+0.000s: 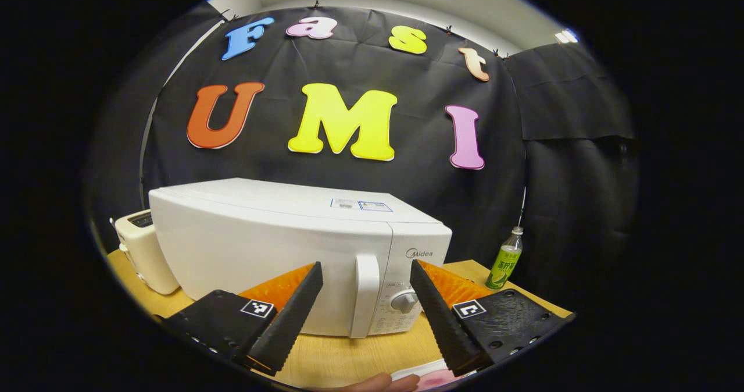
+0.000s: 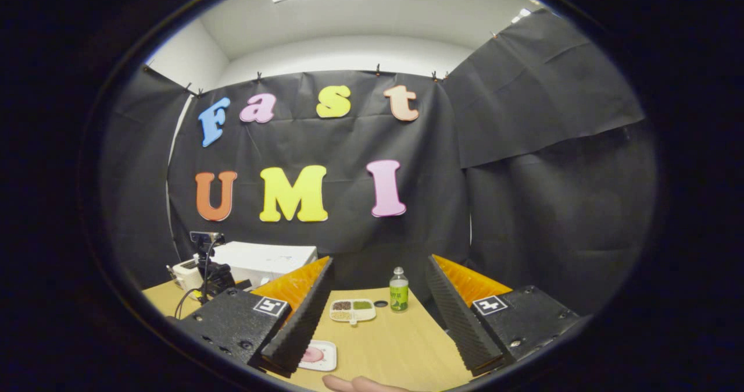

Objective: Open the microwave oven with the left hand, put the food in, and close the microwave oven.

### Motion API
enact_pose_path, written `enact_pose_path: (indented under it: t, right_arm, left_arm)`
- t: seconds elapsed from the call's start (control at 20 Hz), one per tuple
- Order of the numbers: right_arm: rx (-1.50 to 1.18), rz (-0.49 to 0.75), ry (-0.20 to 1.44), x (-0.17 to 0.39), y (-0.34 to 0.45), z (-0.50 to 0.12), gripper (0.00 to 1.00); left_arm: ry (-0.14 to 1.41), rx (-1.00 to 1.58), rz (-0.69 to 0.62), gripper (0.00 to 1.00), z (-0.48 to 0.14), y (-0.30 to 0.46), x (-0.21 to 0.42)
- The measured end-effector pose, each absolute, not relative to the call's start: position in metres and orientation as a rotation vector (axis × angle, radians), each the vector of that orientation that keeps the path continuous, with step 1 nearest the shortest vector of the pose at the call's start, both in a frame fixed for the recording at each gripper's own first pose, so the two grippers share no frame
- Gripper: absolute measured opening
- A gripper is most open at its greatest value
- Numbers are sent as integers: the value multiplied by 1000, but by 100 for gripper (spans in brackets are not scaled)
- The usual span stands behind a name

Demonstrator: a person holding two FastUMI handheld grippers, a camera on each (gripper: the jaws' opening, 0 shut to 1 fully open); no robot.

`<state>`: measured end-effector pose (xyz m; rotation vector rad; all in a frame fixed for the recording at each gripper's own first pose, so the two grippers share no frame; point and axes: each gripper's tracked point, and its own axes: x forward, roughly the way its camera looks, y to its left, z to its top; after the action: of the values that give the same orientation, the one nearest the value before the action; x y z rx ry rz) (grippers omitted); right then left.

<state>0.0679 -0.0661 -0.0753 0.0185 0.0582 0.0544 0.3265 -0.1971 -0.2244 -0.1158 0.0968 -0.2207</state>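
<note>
A white microwave oven (image 1: pixel 279 246) stands on the wooden table with its door closed and a vertical white handle (image 1: pixel 365 294) at the door's right edge. My left gripper (image 1: pixel 365 273) is open, its fingertips on either side of that handle but short of it. In the right gripper view the microwave (image 2: pixel 264 263) sits far off at the left, with the other gripper's dark body (image 2: pixel 212 270) in front of it. My right gripper (image 2: pixel 378 268) hangs open over the table. A white plate with pink food (image 2: pixel 315 355) lies beside its left finger (image 2: pixel 299 316).
A cream toaster (image 1: pixel 142 252) stands left of the microwave. A green bottle (image 1: pixel 504 259) stands at the right near the cloth wall; it shows as bottle (image 2: pixel 399 290) beside a compartment tray (image 2: pixel 352 310). A hand (image 2: pixel 363 384) shows at the bottom edge.
</note>
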Motion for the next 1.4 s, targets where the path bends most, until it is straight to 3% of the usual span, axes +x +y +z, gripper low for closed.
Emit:
enact_pose_path:
  t: [0.1,0.15,0.25,0.3,0.35,0.5,0.7,0.8,0.9,0.95,1.0,1.05,1.1,1.35,1.4]
  right_arm:
    - [10,60,78,71,-69,-85,100]
    - [10,60,84,74,-71,-89,100]
    - [32,51,91,78,-76,-97,100]
    - [51,46,87,79,-78,-98,100]
    - [66,47,80,80,-77,-99,100]
    - [84,54,76,85,-76,-107,100]
    - [89,68,83,85,-76,-113,100]
    - [82,61,79,85,-78,-115,100]
    - [76,61,87,84,-78,-119,100]
    - [78,65,91,84,-77,-120,100]
    - [81,67,94,84,-77,-121,100]
    - [81,67,95,83,-78,-122,100]
    - [78,63,93,84,-81,-123,100]
    - [74,48,109,89,-85,-129,100]
    - [69,52,108,90,-85,-130,100]
  left_arm:
    - [110,-103,-211,95,-238,-202,337]
    - [111,-98,-205,82,-245,-205,341]
    - [78,-70,-171,82,-245,-202,346]
    - [73,-57,-159,92,-245,-202,346]
    - [65,-43,-130,92,-248,-196,348]
    - [54,-5,-92,80,-251,-191,349]
    - [62,-74,-76,80,-255,-187,350]
    - [79,-108,-90,55,-255,-187,347]
    - [90,-74,-116,52,-258,-196,345]
    - [98,-48,-114,30,-256,-200,343]
    - [98,-16,-117,22,-257,-197,345]
    - [105,-20,-123,22,-259,-196,347]
    - [108,-16,-138,11,-258,-198,345]
    - [99,-3,-166,10,-256,-197,335]
    - [101,24,-164,0,-260,-196,341]
